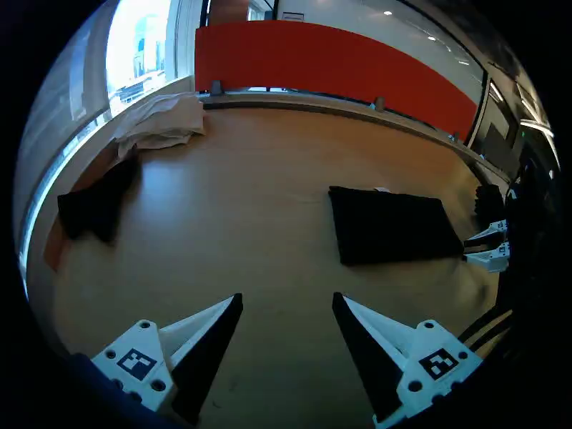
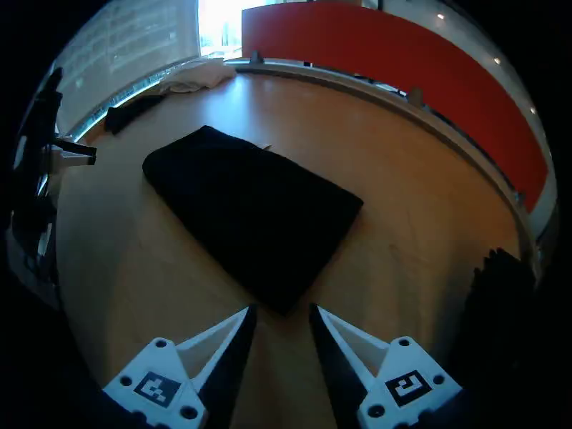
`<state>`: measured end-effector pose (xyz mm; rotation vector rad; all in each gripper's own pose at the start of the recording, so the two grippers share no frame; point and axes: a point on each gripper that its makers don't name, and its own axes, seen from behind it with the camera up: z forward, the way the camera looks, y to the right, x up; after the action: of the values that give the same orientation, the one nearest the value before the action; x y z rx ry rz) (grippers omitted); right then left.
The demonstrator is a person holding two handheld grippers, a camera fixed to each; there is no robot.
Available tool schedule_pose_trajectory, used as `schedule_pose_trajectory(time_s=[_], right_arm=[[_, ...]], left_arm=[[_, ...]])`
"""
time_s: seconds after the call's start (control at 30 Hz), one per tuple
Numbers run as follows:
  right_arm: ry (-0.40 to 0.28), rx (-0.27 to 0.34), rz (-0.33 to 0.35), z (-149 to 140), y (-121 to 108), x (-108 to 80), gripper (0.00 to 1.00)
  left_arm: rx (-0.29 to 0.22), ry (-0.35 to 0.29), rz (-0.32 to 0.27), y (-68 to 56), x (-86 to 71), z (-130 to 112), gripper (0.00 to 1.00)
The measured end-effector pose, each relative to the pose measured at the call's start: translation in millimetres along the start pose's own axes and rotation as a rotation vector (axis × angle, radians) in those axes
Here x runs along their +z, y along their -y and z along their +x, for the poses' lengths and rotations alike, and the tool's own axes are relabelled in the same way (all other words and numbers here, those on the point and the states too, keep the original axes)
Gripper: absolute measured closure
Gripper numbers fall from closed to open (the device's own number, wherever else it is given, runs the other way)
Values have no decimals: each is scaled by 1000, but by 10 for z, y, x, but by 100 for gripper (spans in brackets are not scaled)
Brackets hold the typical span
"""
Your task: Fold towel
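Over the bench [image 2: 415, 179] I am hovering the right tool [image 2: 281, 309], narrowly parted and empty, by the towel [image 2: 250, 207] corner, left tool [image 1: 287, 297] gaping wide; a pinch seems next

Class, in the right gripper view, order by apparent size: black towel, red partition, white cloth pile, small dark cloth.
Largest: black towel and red partition, alike; the partition is farther, so unranked. Then white cloth pile, then small dark cloth, slightly smaller.
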<state>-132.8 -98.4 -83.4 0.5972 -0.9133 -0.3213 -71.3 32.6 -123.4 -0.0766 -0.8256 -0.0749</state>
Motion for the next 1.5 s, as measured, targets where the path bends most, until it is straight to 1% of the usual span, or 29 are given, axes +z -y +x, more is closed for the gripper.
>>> schedule_pose_trajectory(time_s=[0.07,0.13,0.33,0.4,0.53,0.77,0.97,1.07,1.27,1.5], right_arm=[[1,-2,3,1,-3,7,53],[5,-3,5,-1,-8,21,61],[8,-7,14,-5,-2,48,78],[7,-10,15,-1,6,49,88],[2,-12,14,19,22,40,94],[-7,-10,9,84,32,10,95],[-38,-35,-6,276,31,-80,95],[-62,-57,-15,448,44,-144,95],[-121,-113,-24,885,106,-266,95],[-179,-189,-20,1399,221,-366,95]], left_arm=[[0,0,0,2,-3,-6,7],[-1,1,1,4,-6,-14,7],[-3,2,0,5,-16,-24,7],[-2,2,-1,4,-18,-26,7],[-1,4,-1,5,-18,-35,7],[-4,3,-2,6,-23,-34,7],[-8,-4,0,24,-41,-19,7],[-14,-6,0,39,-54,-19,7],[-22,-13,2,74,-93,-8,7],[-32,-23,5,120,-151,8,7]])
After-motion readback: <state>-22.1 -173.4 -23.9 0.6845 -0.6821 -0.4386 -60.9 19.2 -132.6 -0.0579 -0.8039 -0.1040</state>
